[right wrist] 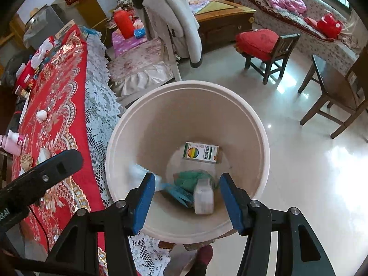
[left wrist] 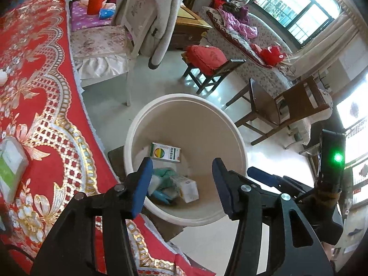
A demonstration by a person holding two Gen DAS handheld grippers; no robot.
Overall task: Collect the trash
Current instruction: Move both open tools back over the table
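A cream trash bin stands on the floor beside the red-clothed table. In it lie a small box with a rainbow circle, a green wad, blue wrappers and a white carton, which is blurred in the right wrist view. My left gripper is open and empty above the bin. My right gripper is open and empty above the bin; it also shows in the left wrist view. A crumpled white tissue lies on the table.
The table with a red and gold cloth and lace edge is at the left, with a white-green packet, pink bottles and small clutter. Chairs, a stool and a sofa stand around the glossy floor.
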